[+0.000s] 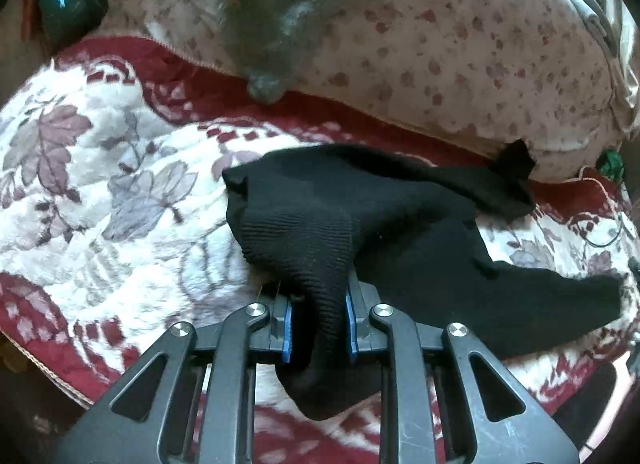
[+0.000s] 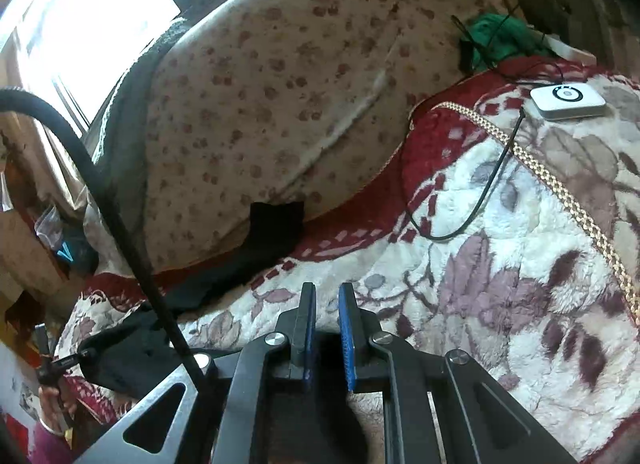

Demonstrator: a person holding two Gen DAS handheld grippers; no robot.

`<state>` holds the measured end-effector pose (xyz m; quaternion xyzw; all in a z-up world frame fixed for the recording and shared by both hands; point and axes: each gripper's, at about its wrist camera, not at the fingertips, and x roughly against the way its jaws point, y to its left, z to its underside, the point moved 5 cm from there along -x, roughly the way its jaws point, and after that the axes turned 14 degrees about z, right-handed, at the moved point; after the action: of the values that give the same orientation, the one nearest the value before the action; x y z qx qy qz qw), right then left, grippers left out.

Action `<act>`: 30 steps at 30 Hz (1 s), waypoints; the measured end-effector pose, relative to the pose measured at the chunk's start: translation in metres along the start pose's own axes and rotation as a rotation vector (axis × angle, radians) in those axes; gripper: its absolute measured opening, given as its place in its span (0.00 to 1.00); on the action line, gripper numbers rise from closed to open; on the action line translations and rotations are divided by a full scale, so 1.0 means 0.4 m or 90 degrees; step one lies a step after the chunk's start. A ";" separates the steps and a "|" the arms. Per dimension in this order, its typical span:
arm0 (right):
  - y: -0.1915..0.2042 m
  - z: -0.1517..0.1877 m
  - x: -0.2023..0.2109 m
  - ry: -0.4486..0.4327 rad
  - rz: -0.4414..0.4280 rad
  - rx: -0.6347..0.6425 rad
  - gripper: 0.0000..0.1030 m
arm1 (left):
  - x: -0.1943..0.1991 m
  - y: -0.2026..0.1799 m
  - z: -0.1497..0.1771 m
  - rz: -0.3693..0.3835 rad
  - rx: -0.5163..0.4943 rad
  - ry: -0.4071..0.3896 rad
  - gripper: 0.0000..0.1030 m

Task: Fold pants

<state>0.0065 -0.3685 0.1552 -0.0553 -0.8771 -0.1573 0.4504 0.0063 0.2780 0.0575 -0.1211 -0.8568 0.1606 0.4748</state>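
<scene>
The left gripper had its jaws clamped on a ribbed end of the pants, a bunch of black knit pinched between the two blue pads and hanging out below them. The right gripper had its jaws drawn close together, only a narrow slit left between the pads and no cloth to be seen in it; it hovered over the bare blanket.

There was one pair of pants, black, lying crumpled on the bed near the middle of the blanket. From the clamped end it spread away in two parts: one ran toward the right edge of the bed, the other reached back to the far side, where its tip touched the spotted quilt. In the right wrist view that same tip lay dark against the foot of the quilt.

No container showed in either view; everything lay loose on the bed.

The blanket was one piece, white plush with mauve leaves and a red border. On it, toward the far right corner, lay one white device with one thin black cable looping from it. One gold braid crossed the blanket just beside the device. Behind them sat one green bundle.

The quilt was heaped along the far edge, with one grey garment draped over it. Beyond was a bright window.
</scene>
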 end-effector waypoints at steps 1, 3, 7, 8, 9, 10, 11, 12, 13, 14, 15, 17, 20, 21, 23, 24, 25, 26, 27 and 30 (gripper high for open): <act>-0.002 0.006 -0.016 0.010 0.017 0.013 0.10 | -0.009 0.020 0.008 0.013 0.010 0.011 0.18; -0.010 0.034 -0.059 0.032 0.051 0.029 0.10 | -0.044 0.041 0.038 -0.010 0.006 0.035 0.19; 0.000 0.108 -0.147 0.095 0.023 -0.006 0.10 | -0.104 0.095 0.093 -0.031 0.065 0.061 0.28; 0.009 0.116 -0.152 0.101 0.004 -0.012 0.11 | -0.099 0.107 0.094 -0.029 0.073 0.050 0.34; 0.026 0.125 -0.156 0.106 -0.010 -0.010 0.11 | -0.092 0.116 0.095 -0.022 0.080 0.044 0.35; 0.045 0.133 -0.161 0.115 -0.010 0.006 0.12 | -0.084 0.125 0.097 -0.011 0.088 0.043 0.35; 0.060 0.141 -0.163 0.122 -0.007 0.025 0.12 | -0.074 0.132 0.100 -0.005 0.092 0.043 0.35; 0.081 0.149 -0.165 0.127 -0.004 0.049 0.13 | -0.065 0.138 0.104 -0.008 0.091 0.044 0.35; 0.094 0.155 -0.165 0.126 -0.004 0.064 0.13 | -0.056 0.139 0.110 -0.014 0.085 0.048 0.35; 0.108 0.158 -0.167 0.128 -0.009 0.075 0.14 | -0.043 0.141 0.115 -0.021 0.079 0.053 0.35; 0.120 0.161 -0.171 0.131 -0.015 0.078 0.14 | -0.026 0.145 0.121 -0.024 0.078 0.054 0.35; 0.146 0.169 -0.175 0.136 -0.034 0.080 0.15 | 0.001 0.149 0.131 -0.028 0.079 0.053 0.35; 0.187 0.173 -0.174 0.132 -0.049 0.100 0.16 | 0.047 0.178 0.147 -0.123 0.070 0.057 0.35; 0.200 0.174 -0.172 0.129 -0.056 0.104 0.16 | 0.064 0.193 0.147 -0.171 0.064 0.052 0.35; 0.217 0.171 -0.169 0.124 -0.075 0.102 0.19 | 0.107 0.209 0.148 -0.180 0.067 0.026 0.35; 0.225 0.168 -0.168 0.118 -0.087 0.101 0.20 | 0.124 0.211 0.146 -0.155 0.085 0.013 0.34; 0.228 0.165 -0.166 0.116 -0.093 0.100 0.24 | 0.139 0.210 0.141 -0.131 0.104 0.001 0.34; 0.234 0.161 -0.175 0.116 -0.096 0.098 0.29 | 0.151 0.202 0.133 -0.112 0.114 -0.010 0.34; 0.239 0.158 -0.188 0.120 -0.096 0.094 0.30 | 0.156 0.188 0.123 -0.097 0.114 -0.019 0.34; 0.258 0.146 -0.221 0.128 -0.100 0.084 0.32 | 0.139 0.122 0.076 -0.056 0.109 -0.037 0.35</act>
<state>0.0381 -0.2478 0.0751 0.0594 -0.8378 -0.1391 0.5247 -0.0460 0.3379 0.0665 -0.0376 -0.8579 0.2157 0.4648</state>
